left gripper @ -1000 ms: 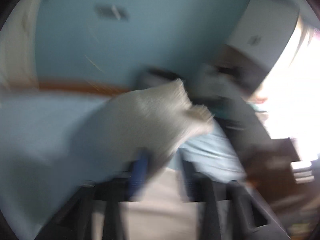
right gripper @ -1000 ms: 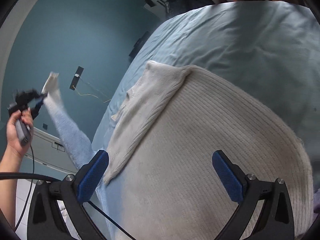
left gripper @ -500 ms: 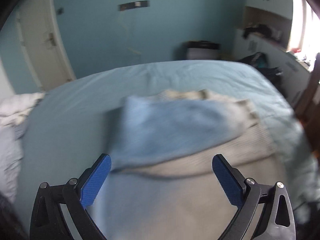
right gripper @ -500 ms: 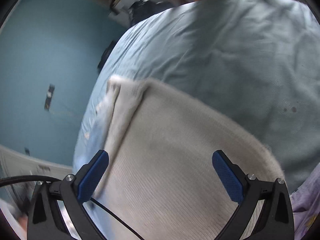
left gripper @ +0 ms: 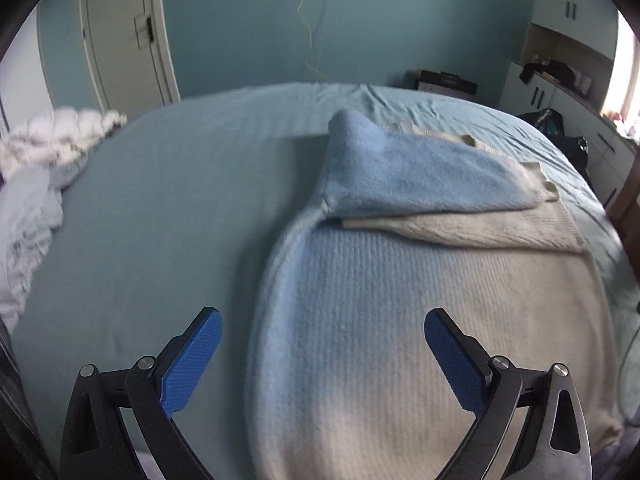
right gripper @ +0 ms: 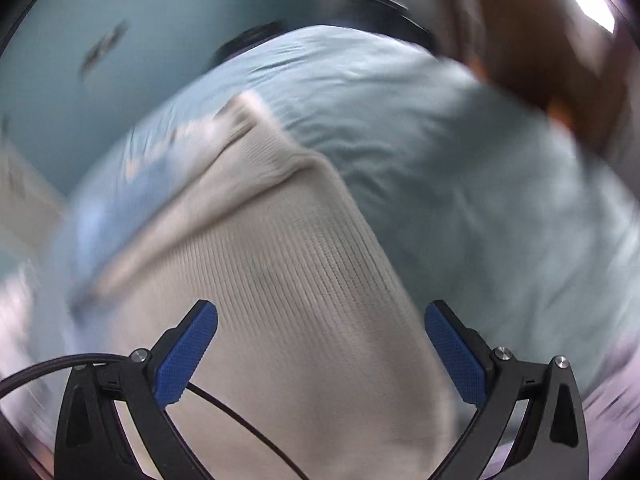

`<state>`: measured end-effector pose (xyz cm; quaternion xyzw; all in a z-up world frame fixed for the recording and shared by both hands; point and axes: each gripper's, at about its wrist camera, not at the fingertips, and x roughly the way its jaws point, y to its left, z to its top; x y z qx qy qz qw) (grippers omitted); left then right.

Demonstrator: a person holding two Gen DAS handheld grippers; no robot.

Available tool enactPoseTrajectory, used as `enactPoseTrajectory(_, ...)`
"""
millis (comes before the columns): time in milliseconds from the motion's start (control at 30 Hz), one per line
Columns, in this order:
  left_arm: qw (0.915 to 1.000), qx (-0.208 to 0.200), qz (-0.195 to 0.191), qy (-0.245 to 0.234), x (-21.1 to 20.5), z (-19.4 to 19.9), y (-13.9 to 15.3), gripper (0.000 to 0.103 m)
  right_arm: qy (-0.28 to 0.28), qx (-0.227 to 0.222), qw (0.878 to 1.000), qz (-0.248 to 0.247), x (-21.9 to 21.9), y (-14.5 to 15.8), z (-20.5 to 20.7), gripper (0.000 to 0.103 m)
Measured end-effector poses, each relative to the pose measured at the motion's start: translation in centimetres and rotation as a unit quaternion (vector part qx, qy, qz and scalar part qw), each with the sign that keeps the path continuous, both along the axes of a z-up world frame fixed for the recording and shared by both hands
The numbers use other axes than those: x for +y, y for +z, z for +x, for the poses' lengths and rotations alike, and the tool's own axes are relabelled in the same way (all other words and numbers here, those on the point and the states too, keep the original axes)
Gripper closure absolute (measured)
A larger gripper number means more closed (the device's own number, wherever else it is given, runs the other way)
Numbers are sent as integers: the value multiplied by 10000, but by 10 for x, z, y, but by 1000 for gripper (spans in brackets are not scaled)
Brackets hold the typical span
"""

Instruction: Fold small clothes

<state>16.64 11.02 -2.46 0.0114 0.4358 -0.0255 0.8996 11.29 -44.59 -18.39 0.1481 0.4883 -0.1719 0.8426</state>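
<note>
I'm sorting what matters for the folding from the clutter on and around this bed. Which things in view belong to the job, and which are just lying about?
Belongs to the job:
- blue-and-cream knit sweater, blue sleeve folded across it
- left tongs, open
- right tongs, open

Just lying about:
- crumpled white bedding
- dark bag
- black box

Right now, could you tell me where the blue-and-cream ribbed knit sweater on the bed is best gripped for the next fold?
Probably at the blue-and-cream ribbed knit sweater's long left edge, beside the open left gripper. That edge lies as a free, slightly rolled border on the light blue bedsheet, so coming from the sheet side lets one finger slide under. The blue sleeve is already folded across the top.
</note>
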Motion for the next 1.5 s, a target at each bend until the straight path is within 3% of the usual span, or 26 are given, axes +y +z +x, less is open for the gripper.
enactPoseTrajectory(133,9996,-212,-149,-128,12,-2,11,1,666,644,9956,-105,5,9,13,1)
enactPoseTrajectory(233,9988,-146,-451,-137,20,-2,10,1,1452,1068,9826,454,4,23,19,1)
enactPoseTrajectory(300,9983,-126,-549,-134,22,0,10,1,1927,1247,9667,1128,3,40,16,1)
enactPoseTrajectory(367,9983,-159,-557,-111,23,-1,12,1,2373,1411,9515,1357,7,58,10,1)
enactPoseTrajectory(433,9981,-201,-565,-108,24,-2,13,1,2809,1578,9381,1272,13,72,2,1)
enactPoseTrajectory(467,9981,-200,-571,-108,24,-3,14,1,3152,1700,9280,1026,19,81,-5,1)
enactPoseTrajectory(500,9980,-200,-591,-114,24,-3,14,1,3247,1639,9296,601,23,90,-8,1)
enactPoseTrajectory(600,9972,-205,-707,-92,26,-2,16,1,2661,1316,9545,-294,20,100,-2,1)
enactPoseTrajectory(733,9956,-180,-920,54,31,1,18,1,2170,399,9740,-505,29,108,23,1)
enactPoseTrajectory(800,9949,-152,-993,116,34,2,16,1,1808,-8,9829,-343,32,105,43,1)
enactPoseTrajectory(967,9961,-92,-839,248,35,7,7,1,768,-228,9942,722,18,73,105,1)
enactPoseTrajectory(1067,9980,-46,-578,234,32,11,1,1,-35,-273,9866,1608,-6,41,139,1)
enactPoseTrajectory(1200,9995,49,-193,259,31,19,-8,1,-647,-343,9569,2810,-30,-7,177,1)
enactPoseTrajectory(1267,9993,137,-199,291,35,24,-13,1,-873,-275,9513,2942,-35,-34,200,5)
enactPoseTrajectory(1400,9984,270,-318,377,42,31,-21,1,-1001,138,9523,2881,-34,-72,243,34)
enactPoseTrajectory(1500,9978,307,-360,474,47,35,-26,1,-1013,204,9552,2775,-31,-87,269,36)
